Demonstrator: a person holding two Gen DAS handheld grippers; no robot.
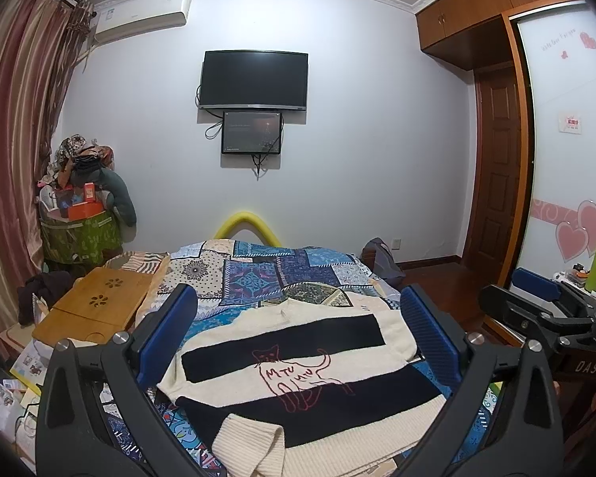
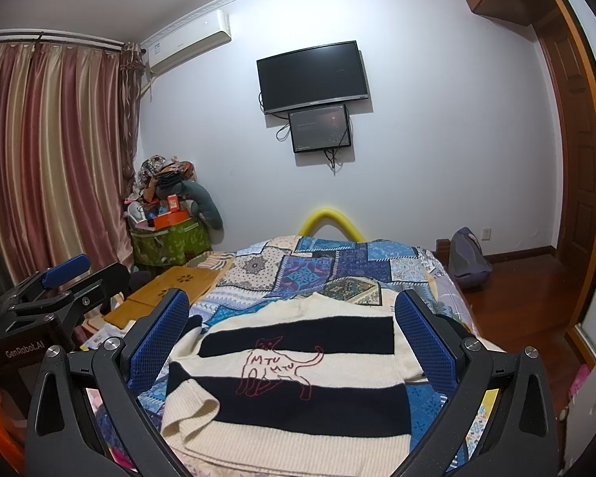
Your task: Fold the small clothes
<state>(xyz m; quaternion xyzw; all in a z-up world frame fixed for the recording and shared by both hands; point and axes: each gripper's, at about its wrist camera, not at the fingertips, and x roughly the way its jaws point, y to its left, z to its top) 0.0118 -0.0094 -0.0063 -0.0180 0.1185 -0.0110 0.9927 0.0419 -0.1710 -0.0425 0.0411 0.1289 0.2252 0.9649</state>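
A cream and black striped knit sweater [image 1: 298,369] with a red cat outline lies on the patchwork bedspread [image 1: 266,274]; it also shows in the right wrist view [image 2: 298,373]. One cream sleeve is folded over at its near left. My left gripper [image 1: 298,310] is open and empty, held above the sweater's near end. My right gripper [image 2: 294,310] is open and empty, also above the sweater. The right gripper shows at the right edge of the left wrist view [image 1: 536,290], and the left gripper at the left edge of the right wrist view [image 2: 67,270].
A wooden lap desk [image 1: 95,306] lies on the bed's left side, with papers [image 1: 24,369] below it. A green basket piled with clutter [image 1: 79,214] stands in the corner by the curtain [image 1: 16,139]. A bag [image 2: 469,258] sits on the wood floor right of the bed.
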